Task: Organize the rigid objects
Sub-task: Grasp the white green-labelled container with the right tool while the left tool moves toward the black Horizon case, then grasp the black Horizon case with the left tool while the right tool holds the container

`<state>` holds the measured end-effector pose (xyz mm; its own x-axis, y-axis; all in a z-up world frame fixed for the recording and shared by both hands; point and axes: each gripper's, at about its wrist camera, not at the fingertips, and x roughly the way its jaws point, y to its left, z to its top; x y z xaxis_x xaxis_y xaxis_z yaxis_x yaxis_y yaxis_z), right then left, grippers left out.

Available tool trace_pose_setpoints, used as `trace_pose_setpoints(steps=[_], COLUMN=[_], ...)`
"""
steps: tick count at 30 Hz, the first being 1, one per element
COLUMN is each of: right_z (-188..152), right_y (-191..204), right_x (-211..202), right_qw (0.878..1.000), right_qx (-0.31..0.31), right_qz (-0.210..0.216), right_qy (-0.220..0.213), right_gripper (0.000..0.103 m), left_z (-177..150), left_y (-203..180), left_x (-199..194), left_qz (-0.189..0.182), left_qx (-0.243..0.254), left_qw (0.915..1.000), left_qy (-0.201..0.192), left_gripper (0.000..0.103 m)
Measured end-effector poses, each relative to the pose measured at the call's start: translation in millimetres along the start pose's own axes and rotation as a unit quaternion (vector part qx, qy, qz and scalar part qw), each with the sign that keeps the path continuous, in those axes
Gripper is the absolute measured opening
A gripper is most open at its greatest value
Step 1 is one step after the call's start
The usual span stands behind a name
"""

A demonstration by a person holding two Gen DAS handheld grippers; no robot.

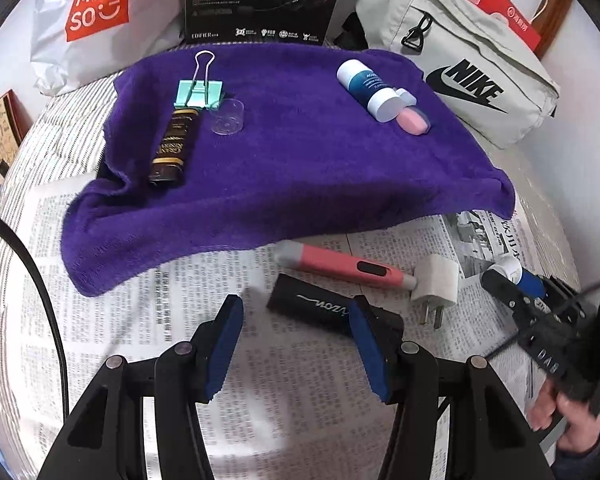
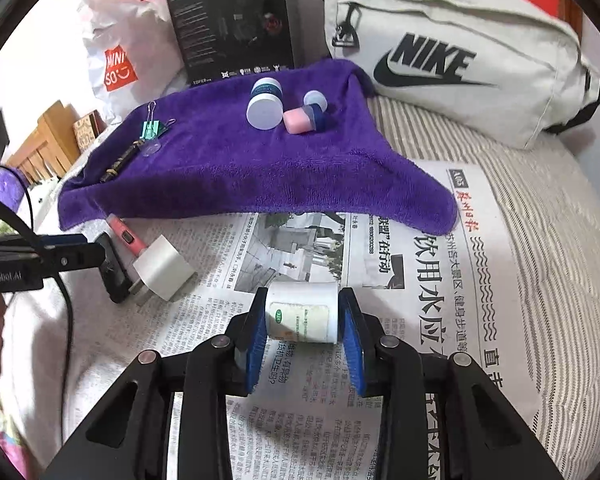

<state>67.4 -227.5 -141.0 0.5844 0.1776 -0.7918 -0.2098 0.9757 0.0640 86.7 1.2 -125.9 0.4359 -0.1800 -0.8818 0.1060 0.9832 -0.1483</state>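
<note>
Clamping a white bottle (image 2: pixel 302 312), seemingly, right gripper (image 2: pixel 303 334) jaws.

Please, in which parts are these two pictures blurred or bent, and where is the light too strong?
Left wrist view: newspaper print near the left gripper is smeared; purple towel stays sharp; dark round corners, edges bent. Right wrist view: white bottle between the right gripper pads is washed out; the Nike bag bulges from lens curvature.

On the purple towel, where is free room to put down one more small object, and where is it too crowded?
The purple towel is bare through its middle and front, between the dark tube and the white-blue bottle. Crowded: the back corners, by the green binder clip and the pink eraser.
</note>
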Motion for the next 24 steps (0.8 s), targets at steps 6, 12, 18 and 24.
trace_pose_setpoints(steps=[6,12,18,24], right_z=[-4.6,-4.5,-5.1,-4.7], right_y=[6.6,3.9,4.1,4.4], right_x=[0.4,0.6,0.3,0.3], right_qw=[0.999,1.0,1.0,1.0], right_qx=[-0.019,-0.013,-0.014,-0.014], right_qz=[-0.017,-0.01,-0.011,-0.011], right_qy=[-0.019,-0.02,-0.02,-0.02], right_gripper=[0.034,0.035,0.035,0.035], left_z=[1.2,-1.2,-10.4,-21.0], left_y=[-9.7,-26.8,-23.3,-10.0], left_x=[5.1,7.8,0.6,-14.6], left_qz=[0.012,0.037,0.032,0.07], left_qx=[-0.023,-0.014,-0.001,0.036], left_qw=[0.9997,0.9992,0.9995,0.9969], left_qy=[0.004,0.0,-0.006,-0.008], left_gripper=[0.059,0.068,0.068,0.067])
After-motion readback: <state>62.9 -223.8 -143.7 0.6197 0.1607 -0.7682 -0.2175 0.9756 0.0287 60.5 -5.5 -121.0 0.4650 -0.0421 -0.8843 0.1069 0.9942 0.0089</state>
